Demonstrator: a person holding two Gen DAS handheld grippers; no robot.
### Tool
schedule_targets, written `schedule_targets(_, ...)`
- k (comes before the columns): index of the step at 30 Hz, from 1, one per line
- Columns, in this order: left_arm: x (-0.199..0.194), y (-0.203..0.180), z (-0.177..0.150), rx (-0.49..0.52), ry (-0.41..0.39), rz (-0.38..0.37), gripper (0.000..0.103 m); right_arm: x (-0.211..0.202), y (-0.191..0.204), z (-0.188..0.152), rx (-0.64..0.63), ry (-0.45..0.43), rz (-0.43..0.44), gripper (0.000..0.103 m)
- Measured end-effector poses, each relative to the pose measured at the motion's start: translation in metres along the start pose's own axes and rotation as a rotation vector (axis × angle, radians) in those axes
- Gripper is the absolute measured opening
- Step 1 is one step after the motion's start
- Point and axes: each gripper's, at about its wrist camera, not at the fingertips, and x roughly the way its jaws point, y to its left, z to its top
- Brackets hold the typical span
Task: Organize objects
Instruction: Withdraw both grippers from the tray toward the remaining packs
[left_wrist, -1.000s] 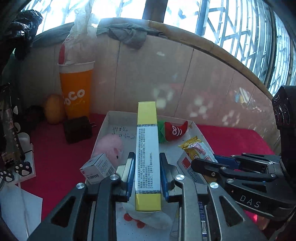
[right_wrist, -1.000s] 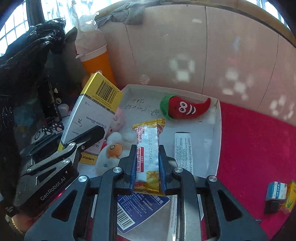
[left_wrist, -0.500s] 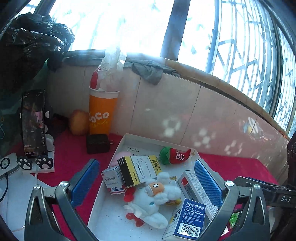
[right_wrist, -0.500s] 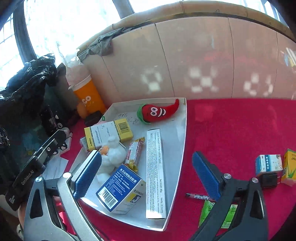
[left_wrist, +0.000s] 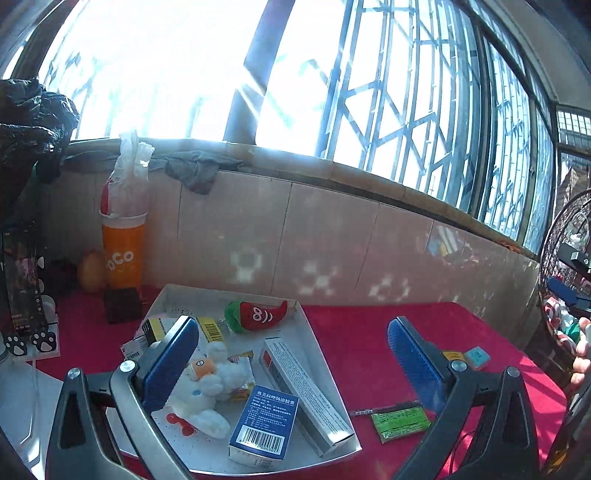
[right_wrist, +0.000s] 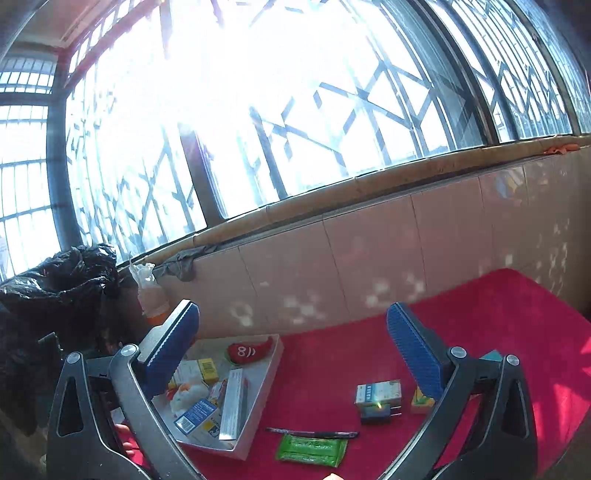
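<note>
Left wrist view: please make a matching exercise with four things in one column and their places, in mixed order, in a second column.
Things:
1. red chili toy
2. green packet
3. orange cup
4. blue barcode box

Places:
A. on the red cloth, right of the tray
B. far end of the tray
C. near end of the tray
D. by the wall, left of the tray

Pairs: 1-B, 2-A, 3-D, 4-C

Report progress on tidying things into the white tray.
Done: the white tray holds the chili toy, white plush, blue box and long box. In hand: nothing; the left gripper and right gripper are open and raised. Left on the red cloth: pen, green packet and small boxes.
</note>
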Motion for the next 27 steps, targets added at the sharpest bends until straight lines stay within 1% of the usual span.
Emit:
schedule_targets(3,0.009,-0.022,-0.008,0.047,0.048,-0.053,0.103,-0.002,-0.042,-0.002,0.055,0.095,-0.033,0.103)
schedule_targets(5,0.02,-0.042,-0.017,0.112,0.108,-0.08,0.103,-0.004,-0.069,-0.012,0.096,0.121,-0.095,0.103)
schedule_targets(8,0.044,-0.074,-0.039,0.227,0.23,-0.16,0.103,-0.001,-0.11,-0.034,0.179,0.195,-0.15,0.103)
schedule_targets(11,0.07,-0.102,-0.065,0.322,0.364,-0.222,0.103,0.001,-0.149,-0.056,0.269,0.265,-0.187,0.103)
schedule_targets(14,0.091,-0.125,-0.092,0.381,0.478,-0.299,0.103,0.003,-0.178,-0.069,0.324,0.288,-0.219,0.103)
schedule_targets(16,0.103,-0.137,-0.105,0.421,0.525,-0.307,0.103,0.003,-0.192,-0.074,0.352,0.295,-0.236,0.103)
schedule_targets(18,0.115,-0.143,-0.115,0.456,0.559,-0.29,0.103,0.002,-0.204,-0.079,0.373,0.3,-0.25,0.103)
schedule_targets(21,0.13,-0.148,-0.125,0.477,0.606,-0.267,0.103,0.01,-0.21,-0.084,0.349,0.337,-0.256,0.103)
schedule_targets(23,0.137,-0.149,-0.131,0.483,0.637,-0.255,0.103,0.022,-0.203,-0.085,0.297,0.369,-0.247,0.103)
schedule_targets(24,0.137,-0.151,-0.133,0.509,0.631,-0.245,0.103,0.03,-0.198,-0.085,0.263,0.388,-0.245,0.103)
schedule_targets(25,0.137,-0.152,-0.136,0.517,0.642,-0.256,0.103,0.039,-0.194,-0.085,0.227,0.408,-0.248,0.103)
schedule_targets(27,0.133,-0.153,-0.136,0.506,0.649,-0.282,0.103,0.058,-0.189,-0.086,0.159,0.441,-0.294,0.103)
